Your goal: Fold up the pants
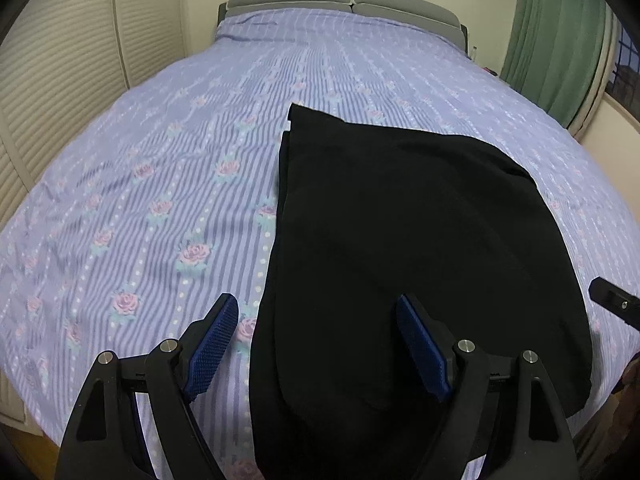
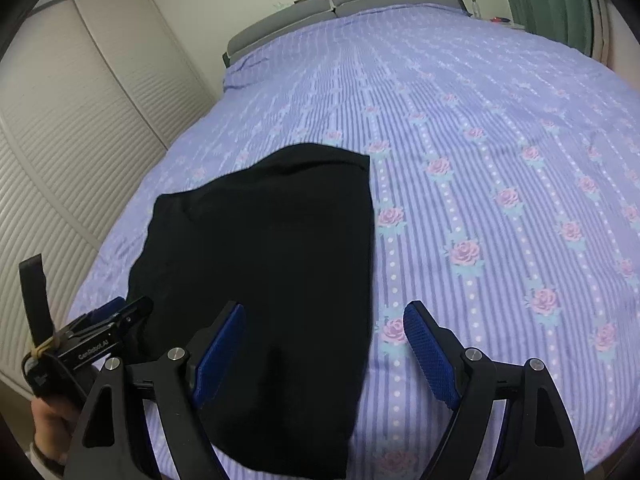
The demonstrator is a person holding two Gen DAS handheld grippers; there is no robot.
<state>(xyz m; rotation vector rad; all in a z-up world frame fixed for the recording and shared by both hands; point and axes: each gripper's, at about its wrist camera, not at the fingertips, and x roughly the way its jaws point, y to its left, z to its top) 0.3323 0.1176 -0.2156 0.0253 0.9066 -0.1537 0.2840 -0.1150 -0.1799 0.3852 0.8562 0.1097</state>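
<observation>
The black pants [image 1: 400, 240] lie folded in layers on the bed near its front edge; they also show in the right wrist view [image 2: 272, 264]. My left gripper [image 1: 316, 316] is open and empty, hovering over the pants' near left edge. My right gripper [image 2: 324, 324] is open and empty over the pants' near right edge. The left gripper also shows at the left of the right wrist view [image 2: 120, 312], and a piece of the right gripper at the right edge of the left wrist view [image 1: 614, 300].
The bed has a lilac striped cover with roses [image 1: 160, 184] and a grey headboard [image 1: 344, 0]. White louvred wardrobe doors [image 2: 60, 140] stand left of the bed. A green curtain [image 1: 556, 32] hangs at the right.
</observation>
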